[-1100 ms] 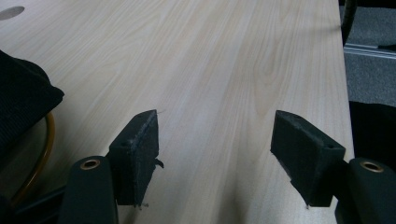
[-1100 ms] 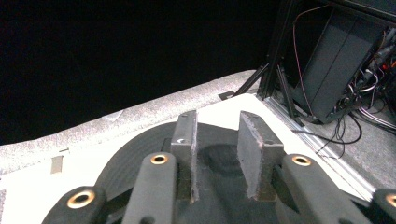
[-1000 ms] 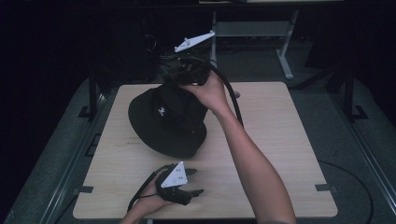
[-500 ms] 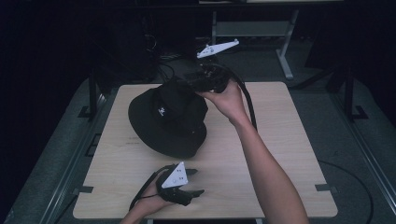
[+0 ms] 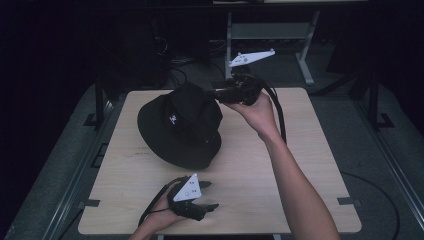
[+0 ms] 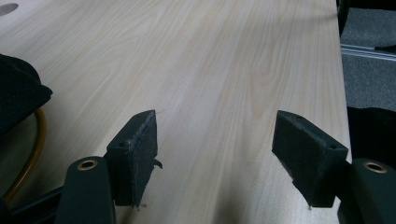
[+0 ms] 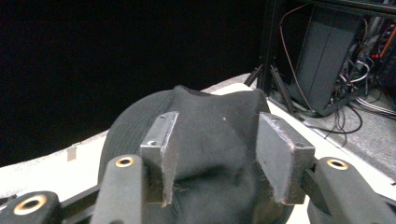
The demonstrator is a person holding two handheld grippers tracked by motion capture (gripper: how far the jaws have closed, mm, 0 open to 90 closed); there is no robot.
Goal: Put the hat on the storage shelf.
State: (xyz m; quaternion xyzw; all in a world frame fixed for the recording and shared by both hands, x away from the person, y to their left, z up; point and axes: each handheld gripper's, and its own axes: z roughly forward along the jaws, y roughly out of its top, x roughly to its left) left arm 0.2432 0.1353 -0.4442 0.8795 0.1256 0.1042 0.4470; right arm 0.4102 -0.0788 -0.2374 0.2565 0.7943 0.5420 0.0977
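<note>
Black bucket hat (image 5: 181, 125) is seen in the high view on the far left part of the wooden bench (image 5: 280, 170), with its brim lying on the wood and its crown pulled up toward the far side. A small white mark is carried on the side of the crown. The right claw (image 5: 216, 93) is held at the far edge of the bench, over the raised crown, and the fabric of the crown is pinched by it; a grey three-cornered plate (image 5: 251, 57) is carried above it. The left claw (image 5: 207, 195) is rested low at the near edge of the bench, well apart from the hat, and nothing is held in it. In the left gripper view, the left claw (image 6: 215, 154) is seen spread wide over bare pale wood, with a clear gap between its two black pads. A dark edge of the hat (image 6: 21, 91) is seen at the left border, away from the jaws. In the right gripper view, the right claw (image 7: 216, 161) is closed on a fold of the hat (image 7: 205, 126): black cloth is bunched between the two pads and is touched by both of them. Behind the hat, the pale bench (image 7: 51, 175) and some cables (image 7: 355, 112) on the floor are seen.
</note>
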